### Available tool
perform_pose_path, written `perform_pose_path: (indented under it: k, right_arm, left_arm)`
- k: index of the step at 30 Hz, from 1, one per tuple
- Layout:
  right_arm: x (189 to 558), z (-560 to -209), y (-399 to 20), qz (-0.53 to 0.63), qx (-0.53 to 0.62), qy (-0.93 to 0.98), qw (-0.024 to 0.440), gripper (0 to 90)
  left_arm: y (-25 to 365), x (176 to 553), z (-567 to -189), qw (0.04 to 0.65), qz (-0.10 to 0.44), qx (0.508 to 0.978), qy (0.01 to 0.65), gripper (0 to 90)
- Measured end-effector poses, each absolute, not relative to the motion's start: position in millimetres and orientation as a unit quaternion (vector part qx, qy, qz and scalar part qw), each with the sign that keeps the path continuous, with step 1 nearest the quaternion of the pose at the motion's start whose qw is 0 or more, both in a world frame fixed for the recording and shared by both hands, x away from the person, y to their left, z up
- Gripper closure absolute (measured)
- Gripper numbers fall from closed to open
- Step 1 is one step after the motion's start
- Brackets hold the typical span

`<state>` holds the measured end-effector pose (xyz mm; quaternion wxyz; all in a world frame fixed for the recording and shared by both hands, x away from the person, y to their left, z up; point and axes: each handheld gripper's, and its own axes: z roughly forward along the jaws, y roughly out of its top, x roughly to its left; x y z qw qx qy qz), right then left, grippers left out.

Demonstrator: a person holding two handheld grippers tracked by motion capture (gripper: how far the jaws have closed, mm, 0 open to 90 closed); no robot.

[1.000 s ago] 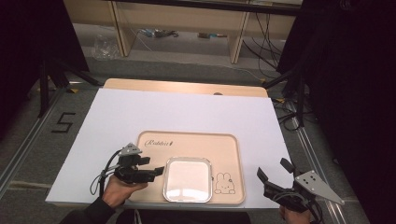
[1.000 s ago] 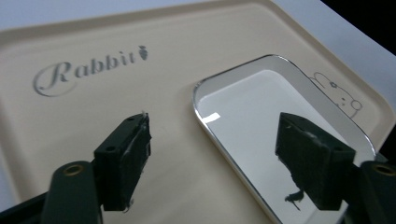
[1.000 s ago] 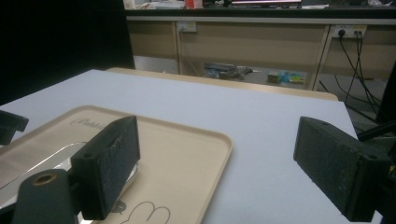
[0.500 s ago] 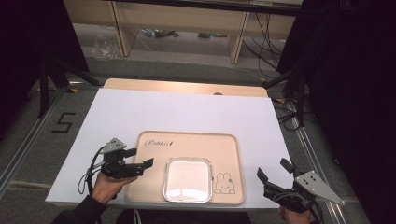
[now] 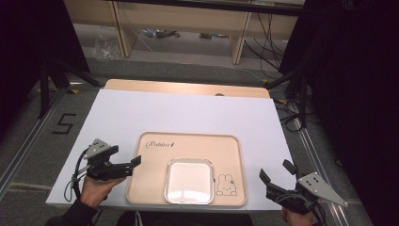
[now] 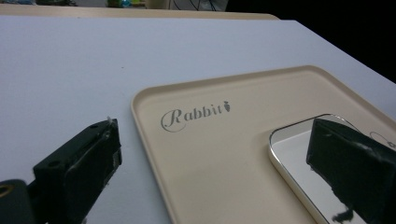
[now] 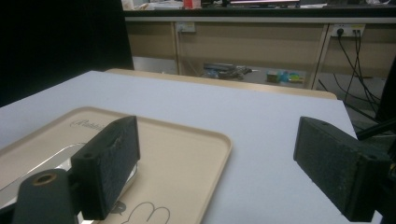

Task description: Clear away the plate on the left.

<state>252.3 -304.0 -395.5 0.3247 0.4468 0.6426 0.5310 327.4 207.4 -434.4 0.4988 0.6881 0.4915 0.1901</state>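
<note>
White table [image 5: 188,113] bare at 12 o'clock. Tray [image 5: 188,141] near front edge, dish [image 5: 189,181] at its 6. Left gripper [image 5: 134,163] at 9, right gripper [image 5: 275,176] at 3: jaws wide, empty, likely flanking tray for lift.

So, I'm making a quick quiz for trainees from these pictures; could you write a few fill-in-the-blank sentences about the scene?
1. The word printed on the beige tray is ____.
2. The square metal dish lies on the ____.
3. The drawing on the tray beside the dish shows a ____.
4. The left gripper and the right gripper both have their jaws ____.

Missing words: Rabbit; tray; rabbit; open
</note>
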Motion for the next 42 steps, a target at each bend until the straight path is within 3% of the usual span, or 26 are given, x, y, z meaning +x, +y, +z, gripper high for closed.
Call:
perform_pose_path:
  k: [15,42]
  right_arm:
    - [251,-395,-304,0.527,0.448,0.644,0.326,15.1]
    - [250,-394,-305,0.518,0.448,0.653,0.325,15.1]
  left_arm:
    - [213,314,-433,0.513,0.228,0.68,0.471,1.3]
    - [218,278,-428,0.529,0.236,0.669,0.467,2.3]
